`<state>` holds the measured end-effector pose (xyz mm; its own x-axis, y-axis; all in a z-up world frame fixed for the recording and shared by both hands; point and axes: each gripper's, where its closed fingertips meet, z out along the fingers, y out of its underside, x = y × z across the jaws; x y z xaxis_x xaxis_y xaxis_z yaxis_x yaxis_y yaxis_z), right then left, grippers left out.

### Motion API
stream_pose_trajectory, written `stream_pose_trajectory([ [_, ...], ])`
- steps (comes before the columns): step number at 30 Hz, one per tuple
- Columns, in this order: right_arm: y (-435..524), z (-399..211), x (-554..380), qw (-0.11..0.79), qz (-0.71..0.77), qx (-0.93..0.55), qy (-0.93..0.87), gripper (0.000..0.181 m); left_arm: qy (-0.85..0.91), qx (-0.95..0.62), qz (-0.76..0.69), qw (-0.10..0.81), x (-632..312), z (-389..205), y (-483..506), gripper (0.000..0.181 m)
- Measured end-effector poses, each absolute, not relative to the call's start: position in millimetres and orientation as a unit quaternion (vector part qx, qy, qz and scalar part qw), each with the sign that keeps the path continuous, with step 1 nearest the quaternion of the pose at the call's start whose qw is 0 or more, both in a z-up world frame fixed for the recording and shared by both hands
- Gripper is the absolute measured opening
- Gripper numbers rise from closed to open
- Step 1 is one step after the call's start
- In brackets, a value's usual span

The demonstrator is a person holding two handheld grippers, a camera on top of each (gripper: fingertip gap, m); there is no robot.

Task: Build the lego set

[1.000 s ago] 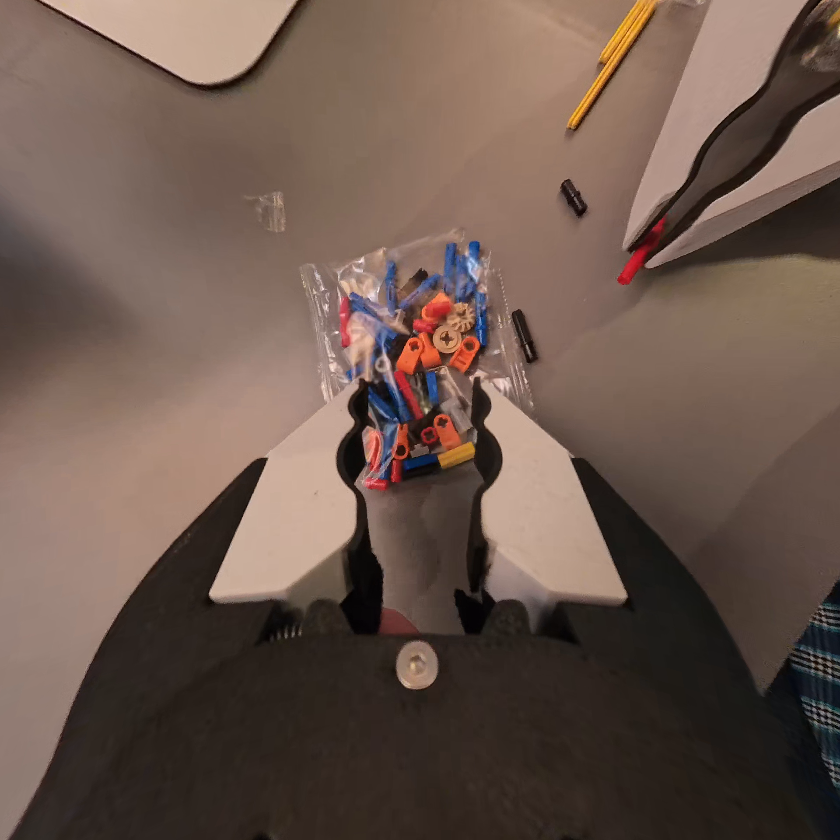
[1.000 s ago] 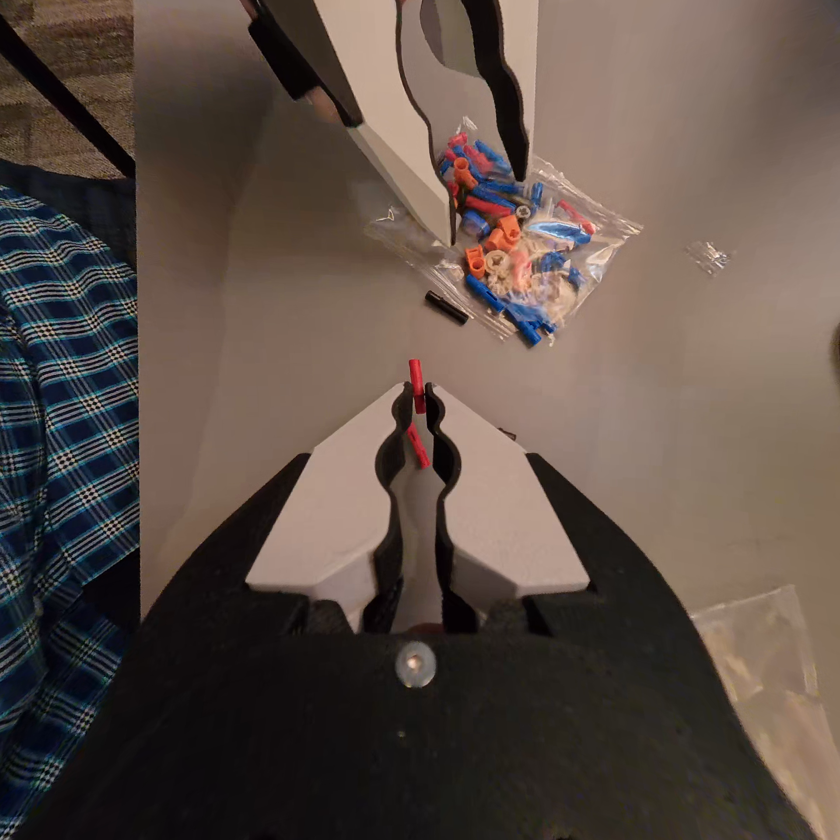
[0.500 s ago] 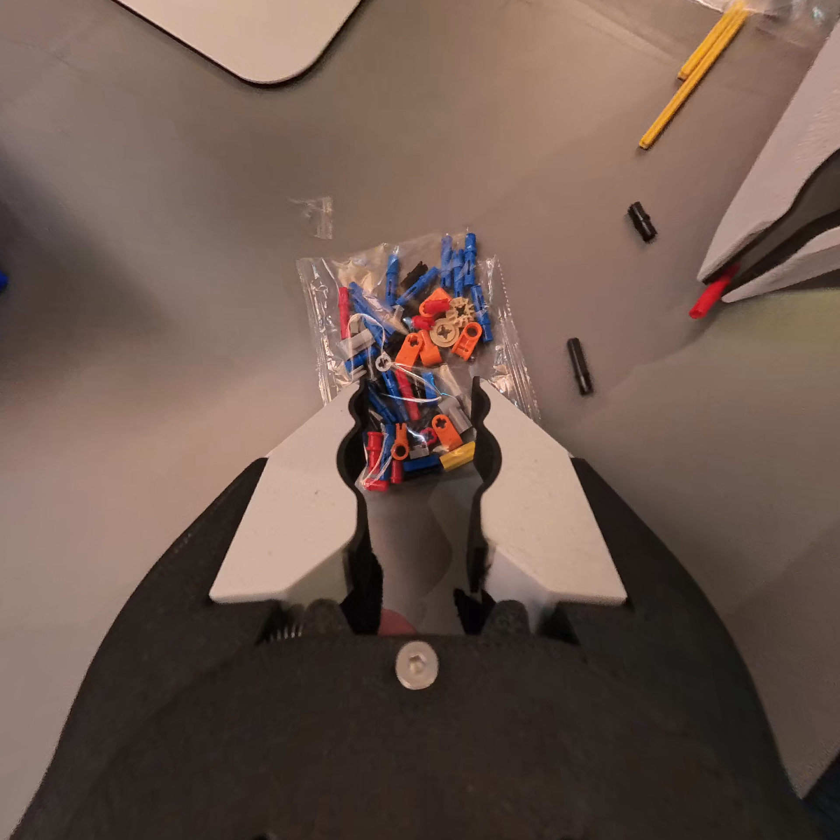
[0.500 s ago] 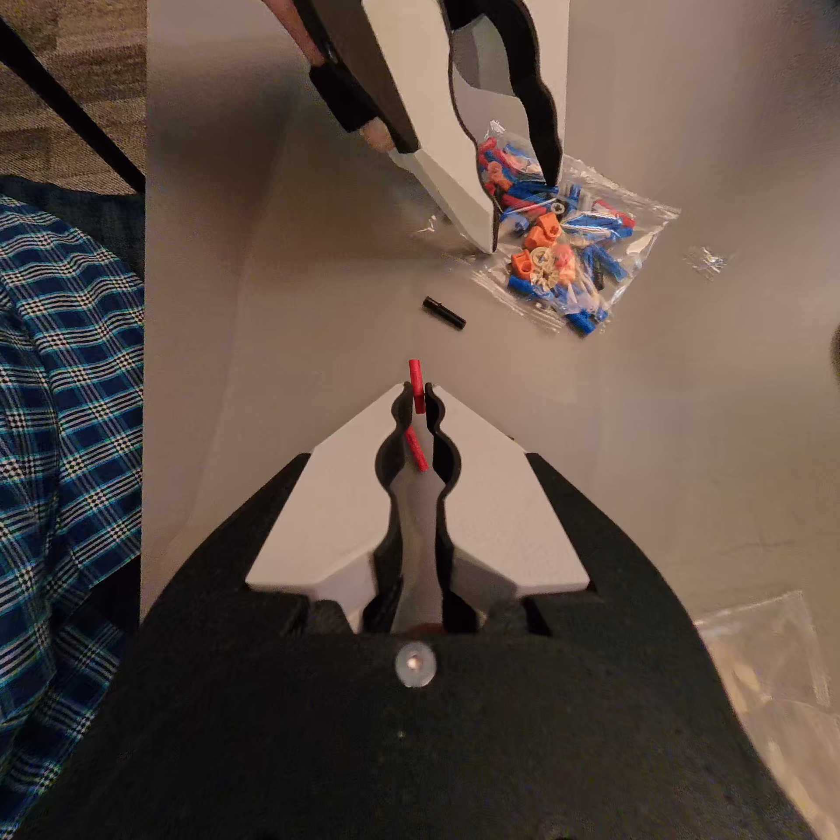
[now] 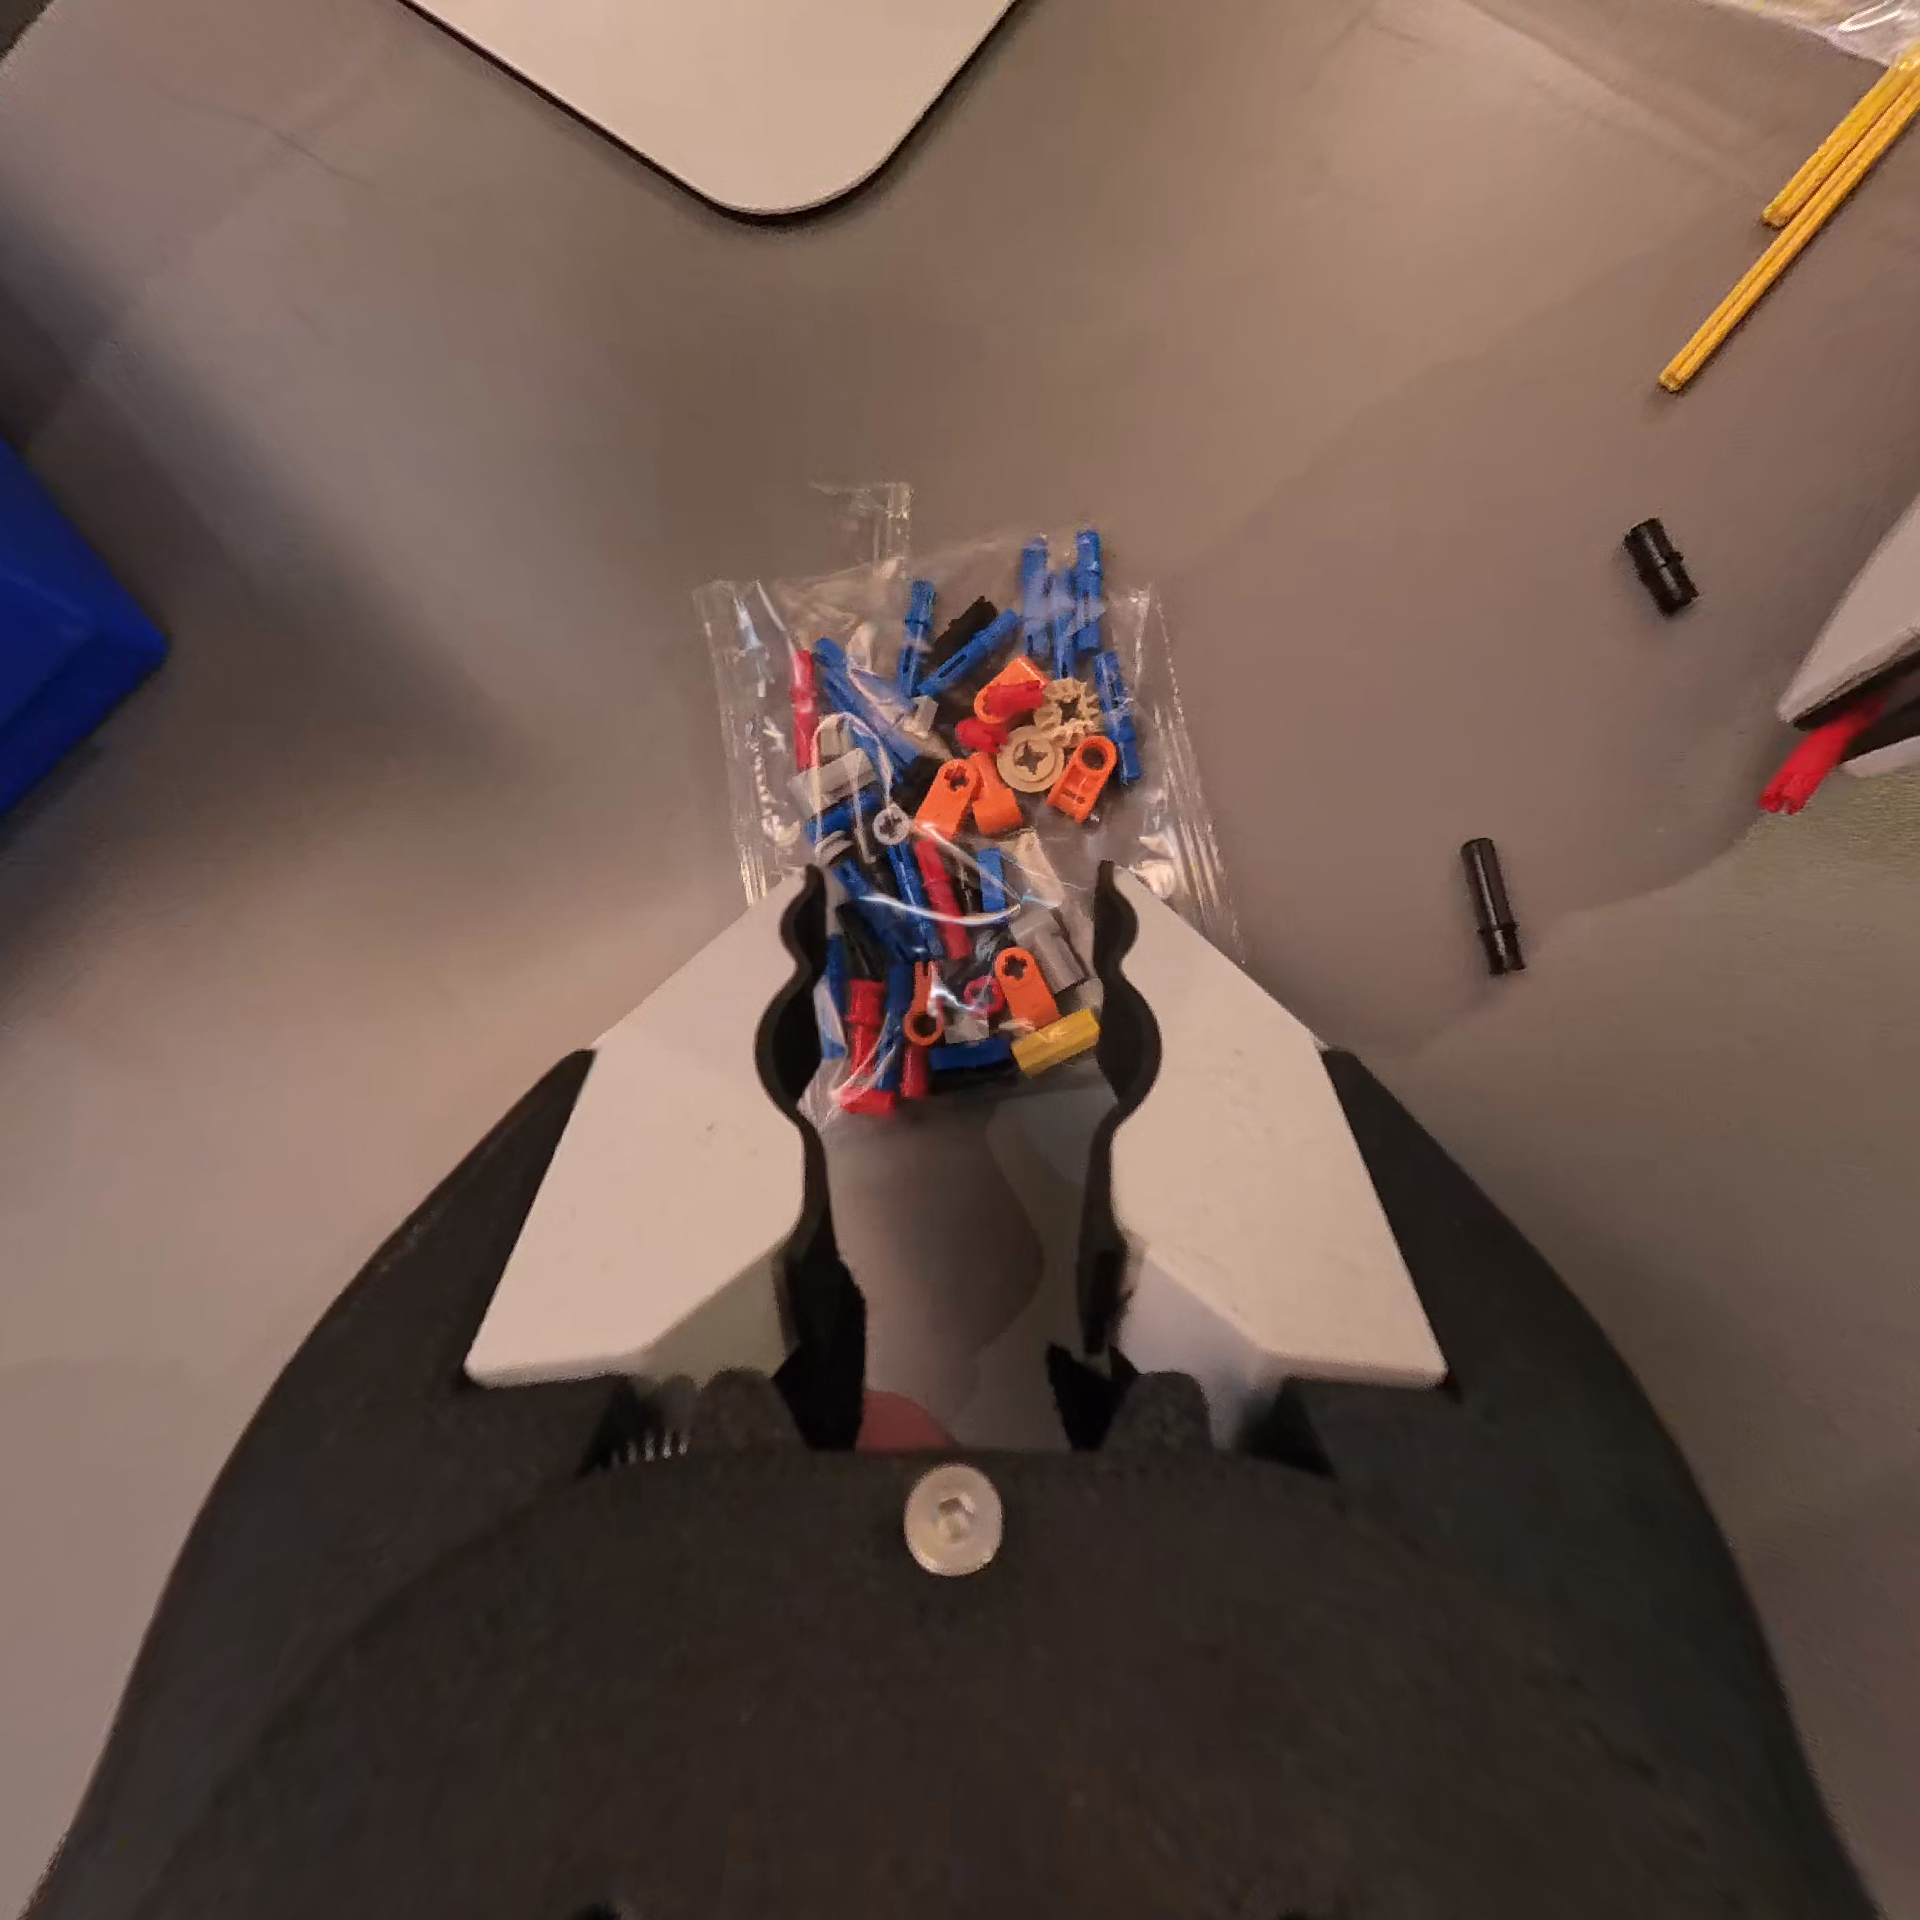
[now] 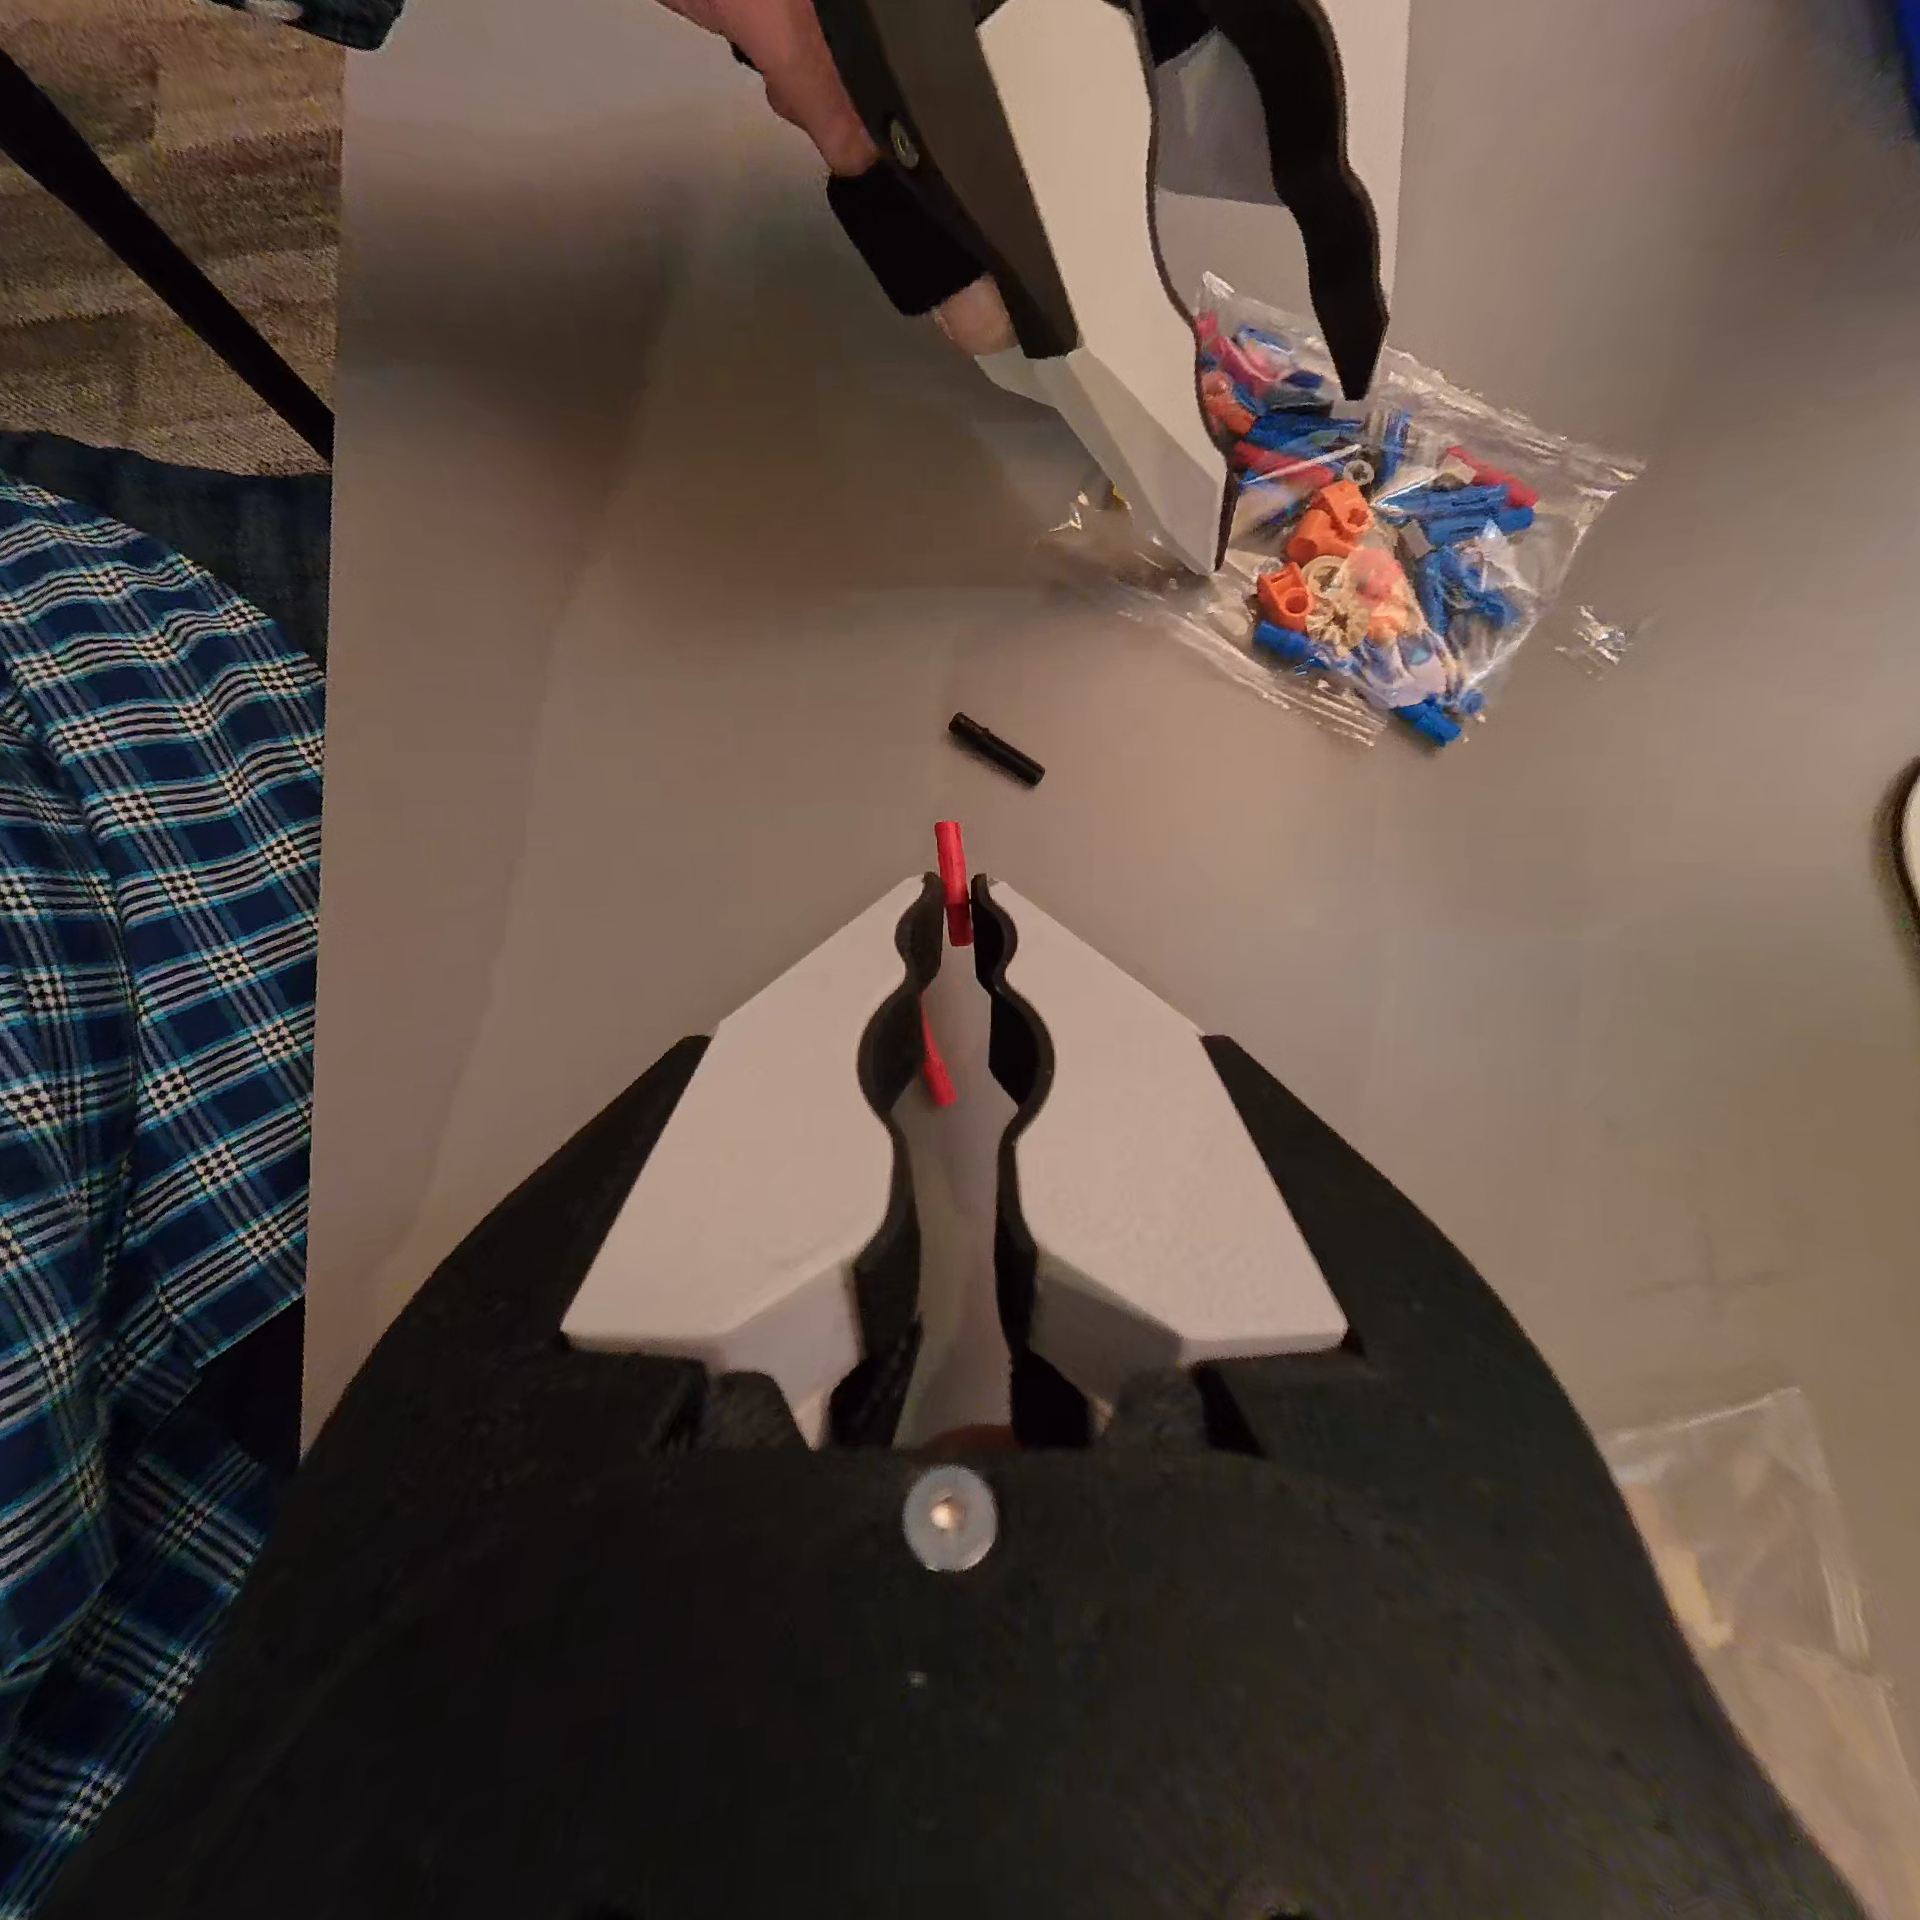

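Sitting on the far left is a blue box (image 5: pixel 52 634). Next, the left gripper (image 5: pixel 951 883) is spread wide over a clear bag of little lego parts (image 5: pixel 956 790) on the grey table (image 5: pixel 416 520). Then two black pins (image 5: pixel 1491 906) lie loose. The right gripper (image 6: pixel 953 883) is pinching a red pin (image 6: pixel 949 878).

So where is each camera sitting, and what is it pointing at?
Left wrist view: on the left gripper, looking down at the bag of pieces; its open fingers show.
Right wrist view: on the right gripper, pinching a red pin; a plaid sleeve shows, the left gripper farther off.
Both share: the bag, a black pin, the grey table.
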<state>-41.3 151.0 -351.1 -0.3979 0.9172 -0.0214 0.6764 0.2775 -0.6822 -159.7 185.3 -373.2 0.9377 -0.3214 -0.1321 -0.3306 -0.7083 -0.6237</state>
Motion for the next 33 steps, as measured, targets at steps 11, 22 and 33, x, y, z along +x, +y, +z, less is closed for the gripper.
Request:
stream_pose_trajectory([
  [11, 159, -328, -48, 0.183, 0.393, -0.568, -0.699, 0.002, 0.184, -0.9, 0.018, 0.395, -149, -329, 179, 0.064],
  [22, 182, -271, -59, 0.106, 0.63, -0.635, -0.433, 0.002, 0.284, -0.803, 0.056, 0.521, -64, -274, 183, 0.051],
  [33, 176, -269, -62, 0.074, 0.663, -0.643, -0.376, 0.002, 0.31, -0.778, 0.13, 0.531, -56, -278, 193, 0.024],
])
